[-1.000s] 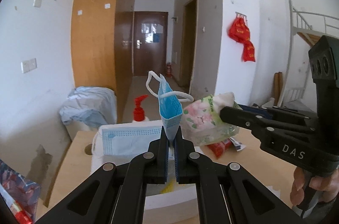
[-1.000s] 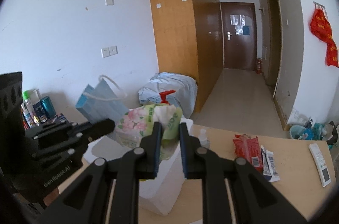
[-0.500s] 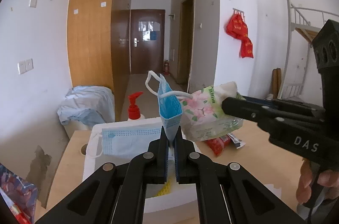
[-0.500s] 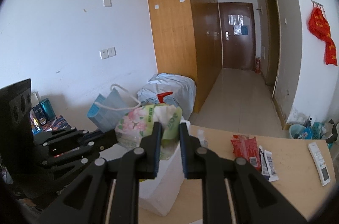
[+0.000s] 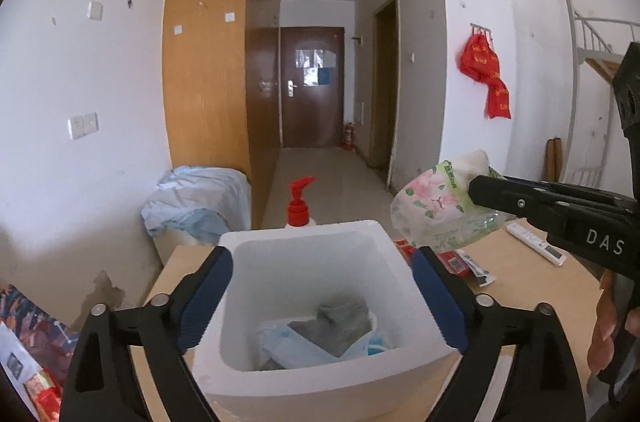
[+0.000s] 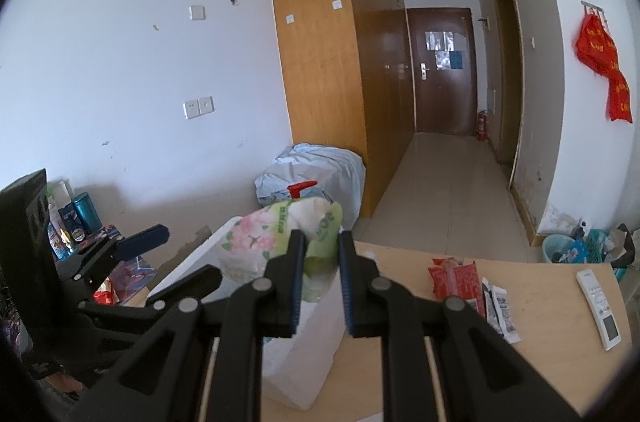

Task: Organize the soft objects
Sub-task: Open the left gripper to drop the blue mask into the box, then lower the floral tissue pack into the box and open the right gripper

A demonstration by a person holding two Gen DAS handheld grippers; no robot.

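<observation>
Two grippers in view, both over a white foam box [image 5: 304, 378] standing on a light wooden table [image 6: 532, 318].

Left to right, left wrist view: patterned clutter at the table's left edge; left gripper [image 5: 320, 296] with its blue-padded fingers [image 5: 206, 296] spread wide, one on either side of the box, nothing between them. Inside the box, at the bottom: blue face masks [image 5: 292, 344] with a grey cloth [image 5: 340, 320] lying on top (exact count of masks cannot be read). Behind the box, a red pump bottle [image 5: 298, 202]. Further right, the right gripper [image 6: 320, 288] enters from the side, clamped on a floral tissue pack [image 5: 434, 208], which hangs in the air above and just beyond the box's right rear corner. Beneath the pack, on the table: red snack packets [image 6: 454, 276], then a white remote control [image 6: 600, 310] near the right edge.

Right wrist view confirms: narrow gap between the fingers, green end of the tissue pack pinched in it, pack's bulk projecting forward over the box rim. The left gripper shows at far left, arms apart.
</observation>
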